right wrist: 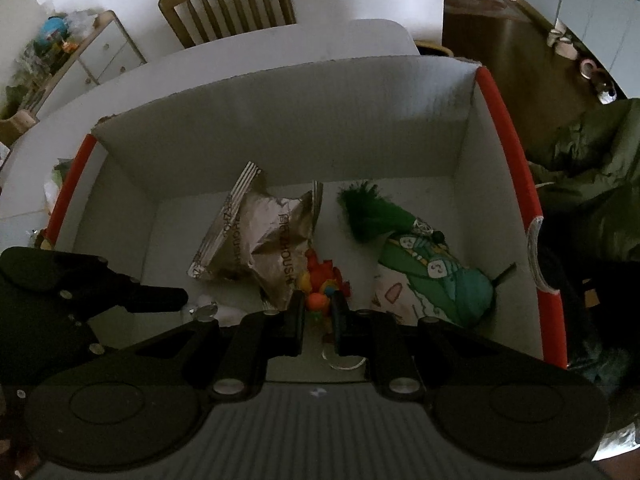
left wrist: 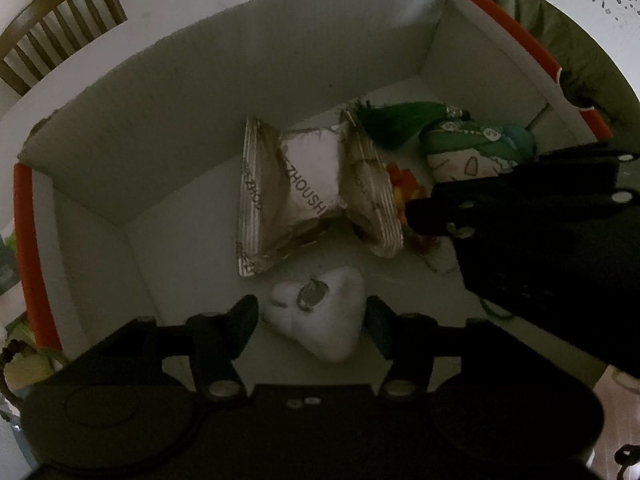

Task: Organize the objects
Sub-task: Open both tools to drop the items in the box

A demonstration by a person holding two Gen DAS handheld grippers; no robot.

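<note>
An open white box point(left wrist: 200, 100) with orange rims holds everything. On its floor lie a crumpled foil snack bag point(left wrist: 308, 184), a green tassel point(left wrist: 392, 124), a green cloth doll point(left wrist: 476, 148) and a white tooth-shaped plush point(left wrist: 320, 320) with a metal ring. My left gripper point(left wrist: 312, 322) points down into the box, open, and the plush sits loose between its fingers. My right gripper point(right wrist: 318, 312) is shut on a small red and orange toy point(right wrist: 320, 280) beside the foil bag point(right wrist: 264, 248). In the left wrist view, the right gripper point(left wrist: 420, 210) reaches in from the right.
The box point(right wrist: 280, 120) stands on a white table point(right wrist: 280, 40). A wooden chair point(right wrist: 228, 4) stands behind the table, and a dark green jacket point(right wrist: 592, 168) lies to the box's right. A low cabinet point(right wrist: 92, 52) is at the far left.
</note>
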